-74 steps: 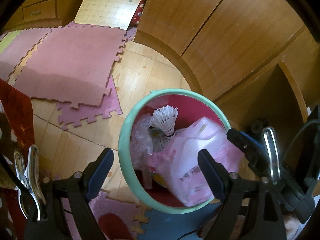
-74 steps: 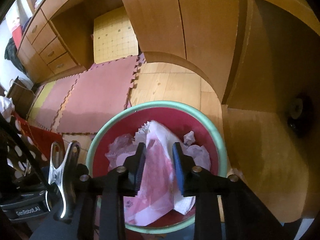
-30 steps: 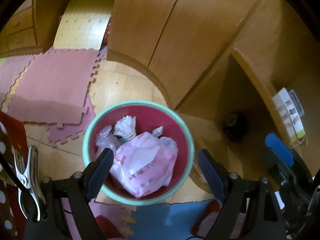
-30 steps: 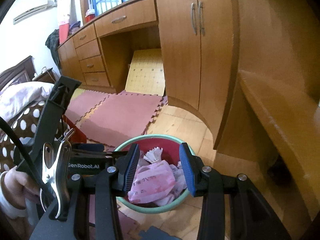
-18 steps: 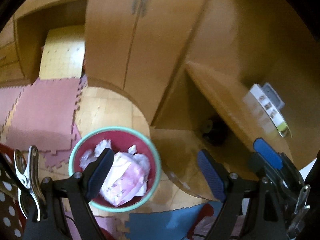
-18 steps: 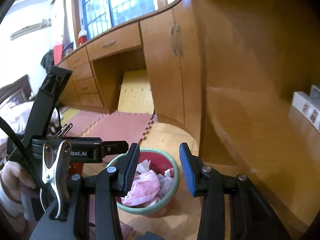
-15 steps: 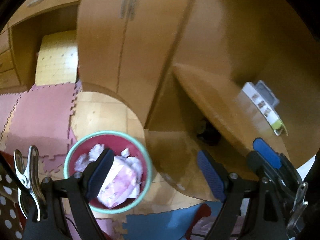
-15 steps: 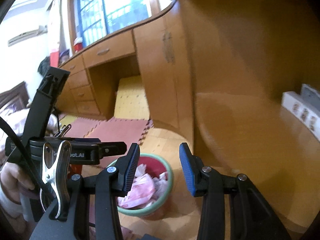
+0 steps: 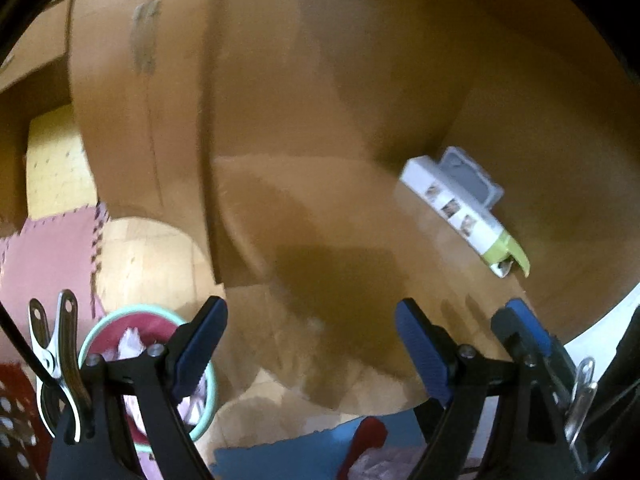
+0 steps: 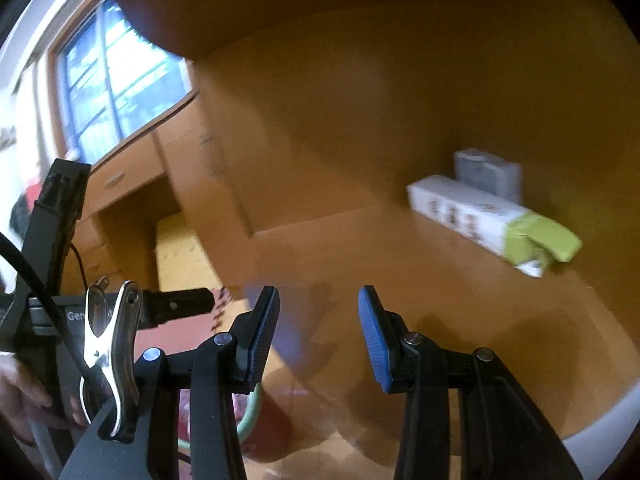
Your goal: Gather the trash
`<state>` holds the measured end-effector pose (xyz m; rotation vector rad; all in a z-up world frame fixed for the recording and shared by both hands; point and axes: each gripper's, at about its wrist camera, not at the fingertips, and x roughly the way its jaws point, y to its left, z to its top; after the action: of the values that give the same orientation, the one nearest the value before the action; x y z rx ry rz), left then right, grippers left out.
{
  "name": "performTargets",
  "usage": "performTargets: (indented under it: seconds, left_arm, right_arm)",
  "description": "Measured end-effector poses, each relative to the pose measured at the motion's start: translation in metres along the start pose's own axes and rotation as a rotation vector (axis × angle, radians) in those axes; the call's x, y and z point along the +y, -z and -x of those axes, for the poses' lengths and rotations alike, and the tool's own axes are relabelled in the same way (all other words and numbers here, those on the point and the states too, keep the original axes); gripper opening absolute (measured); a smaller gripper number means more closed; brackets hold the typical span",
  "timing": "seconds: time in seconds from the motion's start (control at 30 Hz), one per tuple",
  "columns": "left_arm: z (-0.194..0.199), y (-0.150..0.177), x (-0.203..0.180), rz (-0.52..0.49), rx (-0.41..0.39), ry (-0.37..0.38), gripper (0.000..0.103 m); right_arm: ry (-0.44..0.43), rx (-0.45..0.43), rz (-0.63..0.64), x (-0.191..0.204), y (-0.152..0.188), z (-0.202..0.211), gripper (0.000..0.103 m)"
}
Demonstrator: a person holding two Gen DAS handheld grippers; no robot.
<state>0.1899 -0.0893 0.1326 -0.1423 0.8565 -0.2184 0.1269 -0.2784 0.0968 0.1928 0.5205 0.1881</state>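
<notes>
Trash (image 9: 132, 344) heaped in the green-rimmed, red-lined bin (image 9: 210, 394) on the floor, low in the left corner of the left wrist view, partly hidden behind the left claw (image 9: 310, 348). Pale pink and white crumpled bits, blurred, not told apart. Same bin glimpsed in the right wrist view as a green rim (image 10: 250, 420) below the claw's left finger.

Left claw wide open, blue pads (image 9: 420, 350) far apart, nothing between them; only the brown table (image 9: 320, 220) surface behind the gap. Right claw (image 10: 318, 334) about half open, pads apart, gripping nothing; bare table (image 10: 440, 280) seen through the gap.

On the table, toward the right: long white carton (image 9: 456, 208) with small printed pictures along its side and a lime-green end flap (image 9: 516, 250) hanging open. Same carton (image 10: 468, 212) in the right wrist view, flap end nearer the camera. Just behind it, touching or nearly so, a grey case (image 9: 470, 178), against the wooden back panel.

Wooden cupboard doors (image 9: 132, 100) left of the table, pink foam floor mats (image 9: 44, 256) beside the bin, blue mat (image 9: 280, 452) at the lower edge. Window (image 10: 116, 84) with bars at upper left of the right wrist view. Part of a hand (image 10: 24, 400) on the left claw's handle at the far left edge. Both views smeared by motion.
</notes>
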Motion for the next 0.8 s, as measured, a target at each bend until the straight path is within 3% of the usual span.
performTargets:
  seconds: [0.3, 0.47, 0.57, 0.8]
  left_arm:
    - [-0.037, -0.055, -0.072, -0.101, -0.013, 0.041, 0.089]
    - [-0.068, -0.081, -0.102, -0.145, -0.004, 0.066, 0.089]
    - [-0.085, -0.096, -0.115, -0.177, -0.021, 0.066, 0.089]
    - [-0.125, -0.126, -0.146, -0.274, -0.063, 0.089, 0.089]
  right_arm:
    - [0.189, -0.033, -0.104, -0.059, -0.005, 0.020, 0.045]
    - [0.230, -0.047, -0.183, -0.086, -0.005, 0.024, 0.047]
    - [0.253, -0.071, -0.209, -0.095, -0.007, 0.027, 0.052]
    - [0.315, -0.083, -0.232, -0.108, -0.009, 0.024, 0.053]
